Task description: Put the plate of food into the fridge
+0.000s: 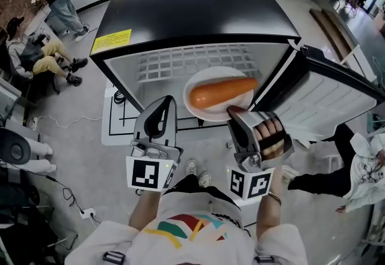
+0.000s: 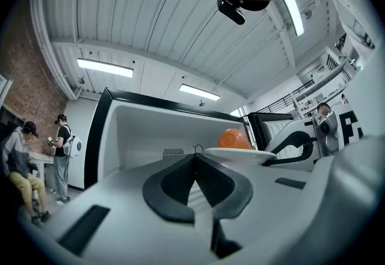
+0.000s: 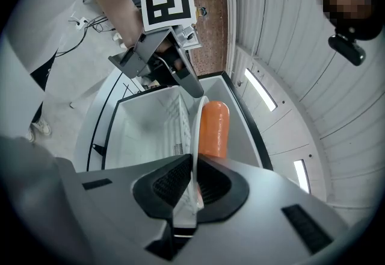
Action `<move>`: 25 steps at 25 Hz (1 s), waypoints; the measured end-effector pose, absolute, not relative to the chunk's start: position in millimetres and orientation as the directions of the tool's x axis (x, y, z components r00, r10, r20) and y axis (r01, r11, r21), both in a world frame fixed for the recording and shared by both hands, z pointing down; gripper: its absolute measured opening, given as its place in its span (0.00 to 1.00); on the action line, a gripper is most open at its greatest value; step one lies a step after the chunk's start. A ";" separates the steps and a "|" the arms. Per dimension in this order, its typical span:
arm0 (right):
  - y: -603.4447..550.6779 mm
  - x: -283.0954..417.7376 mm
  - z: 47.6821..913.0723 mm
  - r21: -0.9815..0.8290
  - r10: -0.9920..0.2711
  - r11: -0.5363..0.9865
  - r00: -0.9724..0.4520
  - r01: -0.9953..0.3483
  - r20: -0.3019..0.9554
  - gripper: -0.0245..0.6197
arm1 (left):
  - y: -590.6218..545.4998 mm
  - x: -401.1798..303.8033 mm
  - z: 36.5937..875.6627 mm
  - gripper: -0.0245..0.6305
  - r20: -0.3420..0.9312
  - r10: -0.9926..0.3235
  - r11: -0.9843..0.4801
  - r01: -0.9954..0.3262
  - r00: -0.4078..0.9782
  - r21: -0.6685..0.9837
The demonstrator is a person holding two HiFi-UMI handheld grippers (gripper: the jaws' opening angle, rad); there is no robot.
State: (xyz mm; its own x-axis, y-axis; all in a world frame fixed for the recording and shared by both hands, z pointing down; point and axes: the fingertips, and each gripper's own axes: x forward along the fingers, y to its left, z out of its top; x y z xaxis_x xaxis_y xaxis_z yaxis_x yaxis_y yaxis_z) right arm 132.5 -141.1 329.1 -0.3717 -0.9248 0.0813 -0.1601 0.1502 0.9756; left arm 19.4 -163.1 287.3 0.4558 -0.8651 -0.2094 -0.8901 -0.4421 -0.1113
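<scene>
Plate [image 1: 207, 115] white, round; sausage [image 1: 221, 93] orange, long.

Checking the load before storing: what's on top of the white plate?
One long orange sausage lies on the plate; the right gripper pinches its rim. The plate surface beneath the sausage is hidden.

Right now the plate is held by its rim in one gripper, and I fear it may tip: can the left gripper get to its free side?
Probably yes. The left gripper sits just left of the plate with nothing between them, but its jaws are together and must open first.
</scene>
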 end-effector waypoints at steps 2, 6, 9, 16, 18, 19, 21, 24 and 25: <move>-145.6 129.7 328.8 0.976 -0.921 0.153 -0.379 -0.157 0.084 0.07 | -168.1 16.6 288.7 0.04 -0.206 -0.872 -0.433 -0.896 0.445 -0.103; -154.3 128.0 328.4 0.977 -0.922 0.154 -0.378 -0.150 0.087 0.08 | -176.0 13.5 290.5 0.04 -0.202 -0.876 -0.425 -0.899 0.437 -0.100; -159.8 125.6 331.0 0.978 -0.920 0.151 -0.382 -0.141 0.087 0.08 | -180.0 11.0 293.8 0.04 -0.207 -0.877 -0.423 -0.901 0.433 -0.094; -187.2 112.0 326.7 0.979 -0.913 0.165 -0.394 -0.117 0.107 0.08 | -203.2 0.4 289.2 0.04 -0.211 -0.880 -0.420 -0.904 0.426 -0.078; -193.4 110.0 326.5 0.979 -0.912 0.167 -0.396 -0.114 0.109 0.08 | -208.7 -2.0 288.4 0.04 -0.214 -0.881 -0.416 -0.906 0.423 -0.076; -196.0 109.4 326.5 0.979 -0.911 0.167 -0.397 -0.113 0.109 0.08 | -210.7 -2.8 288.4 0.05 -0.216 -0.881 -0.415 -0.907 0.421 -0.075; -200.5 107.7 326.0 0.980 -0.910 0.165 -0.400 -0.112 0.108 0.08 | -213.4 -4.4 288.4 0.04 -0.217 -0.882 -0.412 -0.908 0.418 -0.074; -205.8 104.3 324.8 0.980 -0.908 0.165 -0.404 -0.108 0.108 0.08 | -216.3 -6.3 289.1 0.04 -0.216 -0.883 -0.410 -0.909 0.416 -0.074; -207.7 103.2 324.6 0.981 -0.907 0.165 -0.406 -0.106 0.109 0.08 | -217.5 -7.0 289.5 0.04 -0.216 -0.884 -0.410 -0.909 0.415 -0.073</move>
